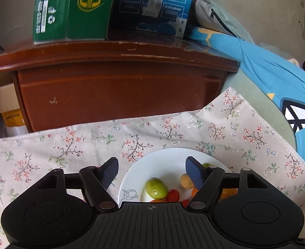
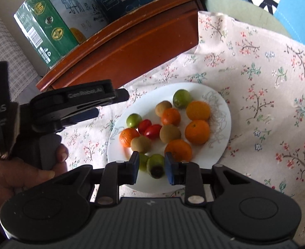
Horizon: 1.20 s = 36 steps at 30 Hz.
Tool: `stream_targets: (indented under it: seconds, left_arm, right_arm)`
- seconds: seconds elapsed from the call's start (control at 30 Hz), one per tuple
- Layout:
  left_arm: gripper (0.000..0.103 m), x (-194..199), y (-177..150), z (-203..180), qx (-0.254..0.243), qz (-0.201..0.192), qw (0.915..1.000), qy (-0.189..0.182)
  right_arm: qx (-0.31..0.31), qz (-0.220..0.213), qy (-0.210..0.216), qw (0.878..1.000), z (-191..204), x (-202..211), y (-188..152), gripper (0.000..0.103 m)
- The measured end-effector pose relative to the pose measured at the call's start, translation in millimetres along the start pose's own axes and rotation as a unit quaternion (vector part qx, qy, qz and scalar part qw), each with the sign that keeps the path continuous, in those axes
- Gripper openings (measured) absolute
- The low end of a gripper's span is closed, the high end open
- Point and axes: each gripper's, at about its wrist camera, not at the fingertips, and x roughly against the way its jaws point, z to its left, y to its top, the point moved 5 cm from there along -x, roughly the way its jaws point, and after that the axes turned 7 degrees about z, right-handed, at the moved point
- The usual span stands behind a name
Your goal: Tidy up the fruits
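Observation:
A white plate (image 1: 169, 153) (image 2: 220, 103) lies on the floral cloth and holds several small fruits: oranges (image 2: 197, 131), brown kiwis (image 2: 170, 133), red cherry tomatoes (image 2: 152, 131) and green fruits. My left gripper (image 1: 152, 172) (image 2: 113, 103) hangs open over the plate's left side. A green fruit (image 1: 156, 187) rests on the plate below its jaws, untouched. My right gripper (image 2: 152, 167) hovers at the plate's near edge with its jaws narrow. Another green fruit (image 2: 155, 166), dark end toward the camera, sits between them, against the right pad with a slim gap on the left.
A red-brown wooden cabinet (image 1: 121, 87) stands just behind the cloth (image 1: 48, 149), with a green carton (image 1: 73, 10) and a blue box (image 1: 152, 6) on top. Blue bedding (image 1: 266, 68) lies to the right. A person's hand (image 2: 17, 176) holds the left gripper's handle.

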Motion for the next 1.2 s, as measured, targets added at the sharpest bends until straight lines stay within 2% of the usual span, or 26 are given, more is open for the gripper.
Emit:
stream_targets:
  seconds: [0.03, 0.17, 0.23, 0.33, 0.47, 0.6, 0.73, 0.87, 0.93, 1.07, 1.13, 1.2]
  left_arm:
    - [0.080, 4.0, 1.7, -0.4, 0.001, 0.000, 1.0000, 0.004]
    - [0.088, 27.2, 8.0, -1.6, -0.002, -0.006, 0.9997, 0.023]
    - [0.093, 39.0, 9.7, -2.6, -0.012, -0.004, 0.9993, 0.035]
    - [0.093, 55.4, 6.5, -2.0, -0.019, 0.004, 0.9988, 0.046]
    - [0.093, 73.1, -7.1, 2.5, -0.013, 0.023, 0.9986, 0.046]
    - [0.095, 86.0, -23.5, 4.4, -0.018, 0.037, 0.9971, 0.064]
    - [0.096, 94.0, -34.0, 0.9, -0.031, 0.045, 0.9959, 0.072]
    - [0.096, 98.8, -42.3, -1.0, -0.023, 0.054, 0.9957, 0.071]
    - [0.096, 97.8, -44.3, -1.7, -0.020, 0.065, 0.9955, 0.066]
    - [0.096, 98.5, -45.5, -3.1, -0.024, 0.069, 0.9946, 0.073]
    - [0.096, 98.4, -45.9, -3.2, -0.022, 0.074, 0.9943, 0.074]
    - [0.096, 97.7, -46.5, -2.6, -0.019, 0.078, 0.9938, 0.076]
  right_arm:
    - [-0.002, -0.003, -0.001, 1.000, -0.5, 1.3, 2.2, 0.029]
    - [-0.008, -0.019, -0.008, 1.000, -3.5, 10.3, 11.6, 0.029]
    - [-0.015, -0.026, -0.006, 1.000, -5.9, 15.5, 16.7, 0.032]
    - [-0.019, -0.028, -0.011, 0.999, -7.7, 21.1, 21.0, 0.035]
    - [0.006, -0.024, -0.038, 0.999, -2.6, 26.3, 20.1, 0.037]
    - [0.027, -0.023, -0.051, 0.998, 3.5, 33.2, 17.8, 0.044]
    - [0.037, -0.024, -0.068, 0.997, 8.9, 43.8, 16.7, 0.060]
    - [0.043, -0.022, -0.079, 0.996, 11.5, 55.8, 18.1, 0.067]
    - [0.044, -0.016, -0.092, 0.995, 12.0, 61.1, 18.8, 0.077]
    - [0.047, -0.005, -0.112, 0.993, 10.9, 66.9, 22.0, 0.080]
    - [0.043, 0.007, -0.121, 0.992, 8.2, 66.5, 25.5, 0.085]
    - [0.047, 0.019, -0.124, 0.991, 5.2, 64.5, 28.6, 0.085]
